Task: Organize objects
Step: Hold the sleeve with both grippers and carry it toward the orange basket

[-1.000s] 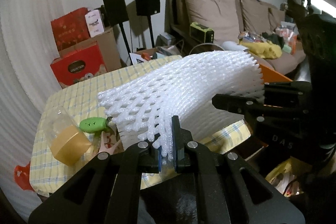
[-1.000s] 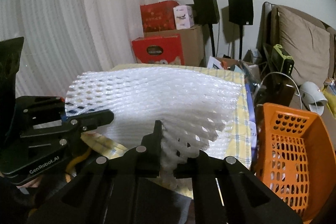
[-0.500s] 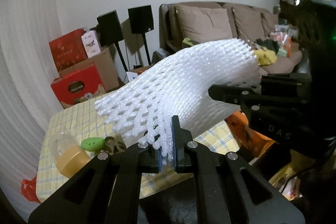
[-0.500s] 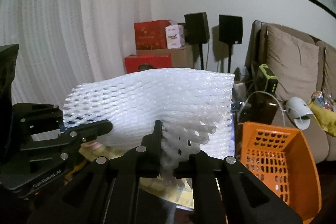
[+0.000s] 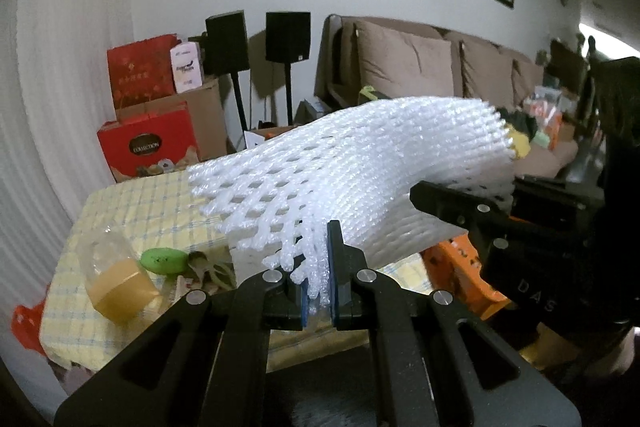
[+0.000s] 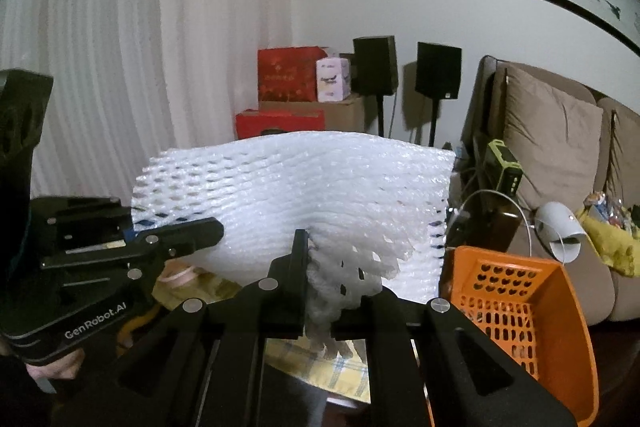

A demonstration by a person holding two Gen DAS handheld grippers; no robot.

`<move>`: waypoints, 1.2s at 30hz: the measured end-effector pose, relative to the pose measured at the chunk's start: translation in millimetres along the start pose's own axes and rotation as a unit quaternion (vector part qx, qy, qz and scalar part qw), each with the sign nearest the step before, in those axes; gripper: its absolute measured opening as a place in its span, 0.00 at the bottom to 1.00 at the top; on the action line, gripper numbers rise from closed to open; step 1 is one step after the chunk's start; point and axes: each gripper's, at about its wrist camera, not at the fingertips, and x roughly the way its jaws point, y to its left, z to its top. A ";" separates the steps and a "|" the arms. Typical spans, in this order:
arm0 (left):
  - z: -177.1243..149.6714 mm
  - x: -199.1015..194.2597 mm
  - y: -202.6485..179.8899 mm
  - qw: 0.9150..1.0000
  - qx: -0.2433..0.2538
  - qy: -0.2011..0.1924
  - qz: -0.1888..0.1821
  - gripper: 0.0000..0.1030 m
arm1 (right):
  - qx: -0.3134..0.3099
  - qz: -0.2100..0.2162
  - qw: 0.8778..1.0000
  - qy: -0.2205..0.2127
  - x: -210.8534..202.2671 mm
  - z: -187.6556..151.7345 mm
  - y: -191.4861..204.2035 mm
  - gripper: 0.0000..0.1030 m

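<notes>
Holding a white foam net sheet point(image 5: 360, 179) in the air between both grippers, above the table point(image 5: 132, 211) with the yellow checked cloth. The left gripper point(image 5: 319, 291) is clenching the near edge of the sheet, blue pads pinching the bunched mesh between them (jaws nearly closed, only the foam in the gap). The right gripper point(image 6: 320, 283) is doing the same at its own edge, fingers pressing a crumpled wad of netting. In the left wrist view the right gripper is showing at the right side point(image 5: 448, 199), its tips sitting at the far end of the sheet; in the right wrist view the left gripper is showing at the left point(image 6: 188, 231), tips at the sheet's lower left edge. The sheet is spanning between them, bowing slightly, mesh stretching open near the left gripper's end. It is not touching the table. Sitting on the cloth below: a clear jar with yellow lid point(image 5: 116, 279) lying tilted, a green oval object point(image 5: 164, 261) just beside it, some small clutter next to that (too small to tell). An orange perforated basket point(image 6: 520, 307) is sitting off the table's edge on the sofa point(image 6: 560, 131) side, open mouth facing the camera.
</notes>
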 end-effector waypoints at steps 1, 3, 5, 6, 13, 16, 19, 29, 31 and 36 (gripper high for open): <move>-0.8 -0.8 0.7 1.000 -0.007 -0.003 0.001 0.06 | 0.004 0.000 1.000 0.001 0.0 0.5 -2.5 0.07; -0.9 1.4 -0.2 1.000 -0.018 -0.003 -0.002 0.06 | 0.019 0.003 1.000 0.000 -0.7 1.2 -8.6 0.07; 0.5 7.3 -11.3 1.000 -0.006 0.003 -0.006 0.06 | 0.030 0.004 1.000 -0.001 -2.1 1.2 -12.5 0.07; 1.5 8.5 -17.3 1.000 -0.001 -0.003 -0.004 0.06 | 0.033 -0.008 0.999 -0.001 -2.4 1.3 -14.3 0.07; 10.4 13.2 -29.7 1.000 -0.021 -0.018 -0.005 0.06 | 0.075 -0.029 0.997 -0.012 -11.4 6.0 -39.2 0.07; 10.0 14.1 -32.2 1.000 -0.023 -0.019 -0.001 0.06 | 0.081 -0.026 0.996 -0.018 -15.6 8.0 -42.6 0.07; 9.5 13.7 -35.9 1.000 -0.018 -0.021 0.003 0.06 | 0.075 -0.030 0.997 -0.018 -16.1 9.9 -40.1 0.07; 14.0 13.5 -42.4 1.000 -0.020 -0.022 -0.010 0.06 | 0.070 -0.040 0.997 -0.020 -24.2 12.7 -45.4 0.07; 14.3 13.0 -43.2 0.999 -0.022 -0.023 -0.012 0.06 | 0.069 -0.040 0.997 -0.019 -25.5 13.7 -46.6 0.07; 14.9 12.0 -46.5 0.999 -0.020 -0.024 -0.016 0.06 | 0.071 -0.044 0.996 -0.021 -28.3 14.2 -51.9 0.07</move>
